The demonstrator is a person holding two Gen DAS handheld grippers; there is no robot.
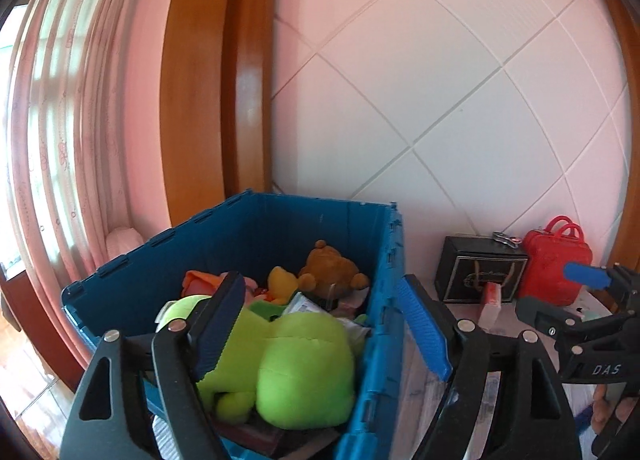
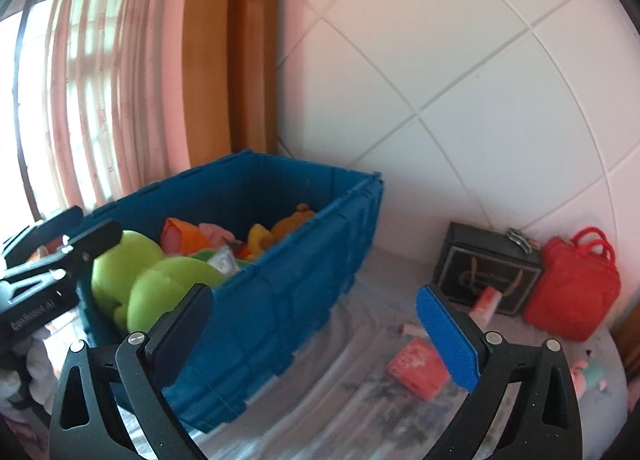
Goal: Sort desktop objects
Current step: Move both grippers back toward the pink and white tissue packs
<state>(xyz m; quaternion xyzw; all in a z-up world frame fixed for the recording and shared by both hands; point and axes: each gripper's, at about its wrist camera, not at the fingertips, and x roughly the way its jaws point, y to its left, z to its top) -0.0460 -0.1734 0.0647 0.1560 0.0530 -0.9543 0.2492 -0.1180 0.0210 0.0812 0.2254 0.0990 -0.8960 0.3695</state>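
A blue plastic crate (image 1: 240, 236) (image 2: 280, 300) stands on the table against the wall. It holds a lime-green plush (image 1: 296, 364) (image 2: 160, 272), a brown bear (image 1: 328, 264), a yellow plush (image 1: 282, 280) and orange and pink soft items. My left gripper (image 1: 324, 328) hangs open over the crate's near end, with the green plush lying below and between its fingers; the pads do not squeeze it. My right gripper (image 2: 316, 336) is open and empty in front of the crate's right wall. It also shows at the right edge of the left wrist view.
On the table right of the crate stand a black box (image 2: 486, 280) and a red bag (image 2: 572, 292) by the wall. A pink box (image 2: 418, 368), a small pink tube (image 2: 408, 328) and a little plush (image 2: 588, 374) lie nearer. A curtain (image 1: 72, 120) hangs at left.
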